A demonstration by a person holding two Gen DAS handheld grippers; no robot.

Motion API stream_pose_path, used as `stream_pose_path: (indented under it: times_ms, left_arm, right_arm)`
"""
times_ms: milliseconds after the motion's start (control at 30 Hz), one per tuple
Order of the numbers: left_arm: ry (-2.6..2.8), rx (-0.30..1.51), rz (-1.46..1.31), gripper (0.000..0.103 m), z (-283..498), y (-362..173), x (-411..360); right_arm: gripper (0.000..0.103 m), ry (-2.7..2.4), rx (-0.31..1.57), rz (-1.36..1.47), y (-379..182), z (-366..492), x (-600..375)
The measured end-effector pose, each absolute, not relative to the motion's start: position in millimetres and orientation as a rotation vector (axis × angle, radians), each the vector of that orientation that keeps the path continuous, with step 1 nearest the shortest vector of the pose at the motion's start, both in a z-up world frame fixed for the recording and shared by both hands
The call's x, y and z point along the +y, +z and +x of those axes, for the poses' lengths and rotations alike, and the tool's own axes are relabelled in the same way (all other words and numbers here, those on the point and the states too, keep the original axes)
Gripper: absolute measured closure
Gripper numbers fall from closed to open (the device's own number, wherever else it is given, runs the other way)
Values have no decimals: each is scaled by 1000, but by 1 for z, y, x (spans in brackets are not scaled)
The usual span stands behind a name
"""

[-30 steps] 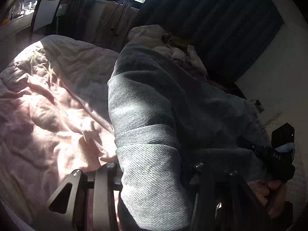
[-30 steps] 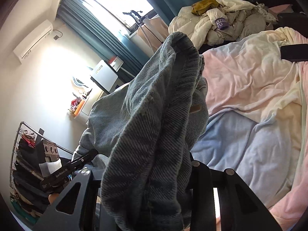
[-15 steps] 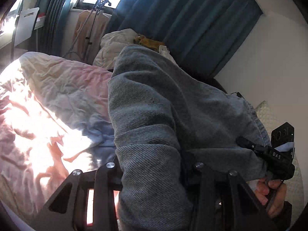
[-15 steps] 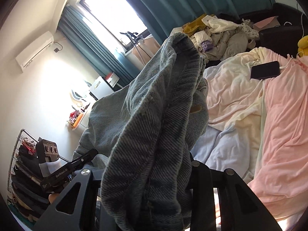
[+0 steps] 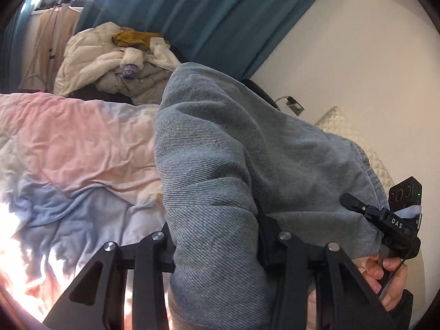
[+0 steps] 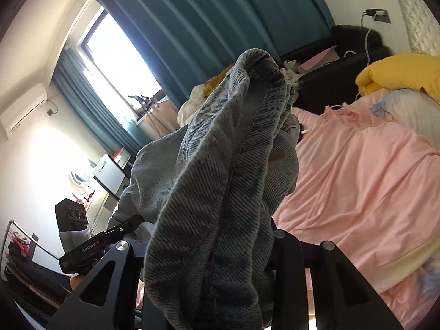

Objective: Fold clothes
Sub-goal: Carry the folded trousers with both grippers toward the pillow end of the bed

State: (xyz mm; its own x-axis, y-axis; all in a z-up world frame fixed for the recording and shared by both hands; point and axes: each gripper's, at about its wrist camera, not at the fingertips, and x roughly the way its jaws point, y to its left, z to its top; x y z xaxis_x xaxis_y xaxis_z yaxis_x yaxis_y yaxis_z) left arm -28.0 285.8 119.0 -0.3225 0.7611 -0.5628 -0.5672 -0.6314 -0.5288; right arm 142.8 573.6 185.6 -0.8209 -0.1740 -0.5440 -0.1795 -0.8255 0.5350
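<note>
Two grippers, one pair of jeans (image 5: 220,159). Left gripper (image 5: 214,250) closed tight on a thick bunch of the grey-blue cloth. Right gripper (image 6: 209,250) closed on another bunch of the same jeans (image 6: 220,165). Held up in the air above the bed (image 6: 357,178), not lying flat on it. Cloth stretched from one gripper to the other, with the right gripper (image 5: 385,220) and the hand (image 5: 387,275) holding it in sight at the far end from the left camera. Looks like the early step: lifting and shaking out, no neat fold to see yet. Next, probably down onto the pink sheet, spread flat, legs lined up together. Needs both grips kept firm and level, so no twist in the cloth. Best kept away from the pile of clothes (image 5: 115,63) near the blue curtain (image 5: 209,13).
</note>
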Motion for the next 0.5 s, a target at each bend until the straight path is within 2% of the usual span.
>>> stream_pose_path:
  times_ms: [267,500]
  left_arm:
    - [1862,-197,-1054,62,-12,103,407]
    - [1769,-163,-1114,61,-31,41,478]
  right_arm:
    - [74,2689,948,-830,153,185,660]
    - [74,2563,912,-824,92,175,715]
